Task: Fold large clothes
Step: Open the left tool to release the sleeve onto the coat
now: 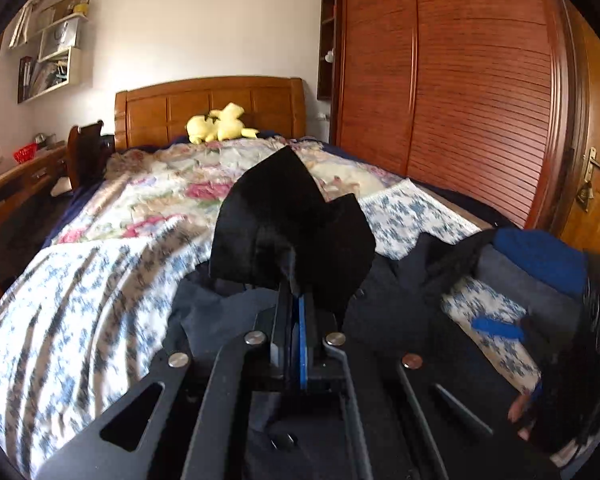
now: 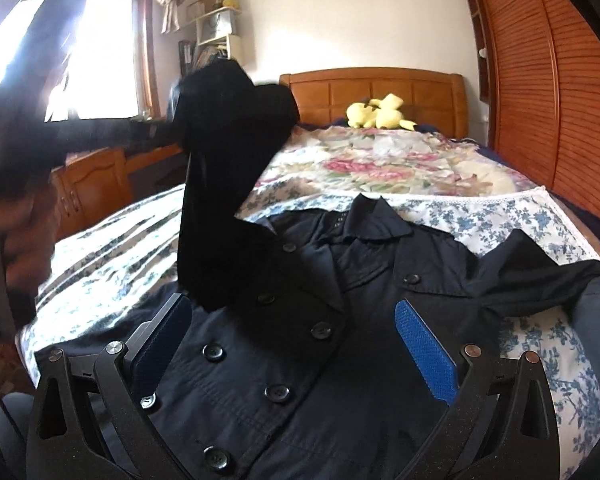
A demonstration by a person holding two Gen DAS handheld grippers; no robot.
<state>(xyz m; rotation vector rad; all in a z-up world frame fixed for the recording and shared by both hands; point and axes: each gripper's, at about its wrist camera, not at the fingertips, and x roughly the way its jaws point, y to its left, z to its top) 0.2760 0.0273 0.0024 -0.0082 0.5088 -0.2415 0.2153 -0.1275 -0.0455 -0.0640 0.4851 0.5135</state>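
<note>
A dark navy double-breasted coat (image 2: 300, 360) lies face up on the bed, collar toward the headboard, buttons showing. My left gripper (image 1: 296, 292) is shut on the coat's black sleeve (image 1: 288, 220), whose cuff stands up above the pinched jaws. In the right wrist view that sleeve (image 2: 220, 184) is lifted high over the coat's left side, held by the blurred left hand and tool at the left edge. My right gripper (image 2: 296, 332) hovers open above the coat's chest, blue pads (image 2: 424, 352) wide apart, nothing between them. The coat's other sleeve (image 2: 540, 276) lies spread to the right.
The bed carries a blue-flowered sheet (image 2: 500, 216) and a pink floral quilt (image 2: 360, 160), with a yellow plush toy (image 2: 380, 114) at the wooden headboard (image 1: 212, 108). A louvred wardrobe (image 1: 460, 80) stands to the right, a desk and window to the left. A blue folded item (image 1: 540, 256) lies by the bed's right edge.
</note>
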